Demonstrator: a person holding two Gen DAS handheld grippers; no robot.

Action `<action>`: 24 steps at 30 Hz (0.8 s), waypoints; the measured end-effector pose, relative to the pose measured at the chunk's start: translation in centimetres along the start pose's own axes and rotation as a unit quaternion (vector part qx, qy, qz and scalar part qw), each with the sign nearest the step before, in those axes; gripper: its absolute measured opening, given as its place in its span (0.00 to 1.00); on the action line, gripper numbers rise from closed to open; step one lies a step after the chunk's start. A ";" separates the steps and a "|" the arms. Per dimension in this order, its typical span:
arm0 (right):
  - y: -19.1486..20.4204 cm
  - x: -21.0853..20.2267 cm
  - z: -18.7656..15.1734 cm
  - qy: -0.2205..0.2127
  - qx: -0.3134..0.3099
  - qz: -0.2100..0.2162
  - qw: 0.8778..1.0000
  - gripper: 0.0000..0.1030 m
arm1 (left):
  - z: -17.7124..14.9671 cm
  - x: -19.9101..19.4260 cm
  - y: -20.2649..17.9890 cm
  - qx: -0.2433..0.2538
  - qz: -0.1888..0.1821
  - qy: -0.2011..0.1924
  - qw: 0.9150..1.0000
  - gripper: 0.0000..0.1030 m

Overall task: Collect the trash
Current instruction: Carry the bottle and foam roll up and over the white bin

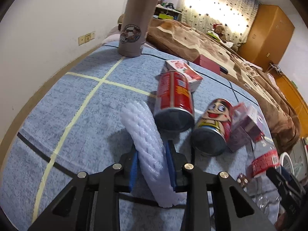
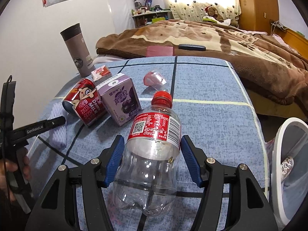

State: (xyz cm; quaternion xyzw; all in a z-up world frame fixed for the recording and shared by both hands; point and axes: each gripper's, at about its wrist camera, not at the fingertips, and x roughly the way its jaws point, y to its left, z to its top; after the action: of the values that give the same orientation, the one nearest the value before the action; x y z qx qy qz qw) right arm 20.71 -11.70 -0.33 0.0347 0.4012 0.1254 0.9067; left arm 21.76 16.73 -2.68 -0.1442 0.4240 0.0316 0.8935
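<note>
While gripped, ribbed foam netting [image 1: 148,144] | clear bottle [image 2: 152,154] smooth

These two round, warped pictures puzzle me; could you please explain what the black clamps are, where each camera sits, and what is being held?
No robot here: a person holds a two-finger clamp in each hand, each with a wide-angle camera looking along its fingers. The left gripper, in its own view, is shut on a white foam net sleeve. The right gripper sits either side of an empty clear cola bottle; whether it grips yet is unclear. Two red cans, a purple juice carton, a small carton and a grey tumbler lie on the blue checked cloth. A white bin rim shows on the right.
</note>
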 end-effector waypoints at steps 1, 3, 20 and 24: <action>-0.1 -0.1 0.0 -0.002 0.002 0.000 1.000 0.60 | -0.3 -0.3 -0.1 0.003 -0.004 0.000 1.000 0.27; -0.1 -0.2 -0.1 -0.004 0.001 0.000 1.000 0.60 | -0.7 -0.6 -0.5 0.011 -0.015 0.006 1.000 0.27; 0.8 1.2 0.6 0.057 -0.024 -0.014 0.998 0.64 | -2.3 -0.2 -1.4 0.029 -0.004 0.031 0.999 0.49; 0.3 0.8 0.3 0.053 -0.011 -0.010 0.998 0.63 | -2.5 -0.1 -1.8 0.040 -0.006 0.031 0.999 0.33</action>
State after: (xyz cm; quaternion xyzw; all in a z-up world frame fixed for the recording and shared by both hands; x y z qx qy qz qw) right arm 21.40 -11.23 -0.66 0.0136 0.4480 0.1227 0.8855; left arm 20.19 14.29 -3.65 -0.1121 0.4518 0.0050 0.8850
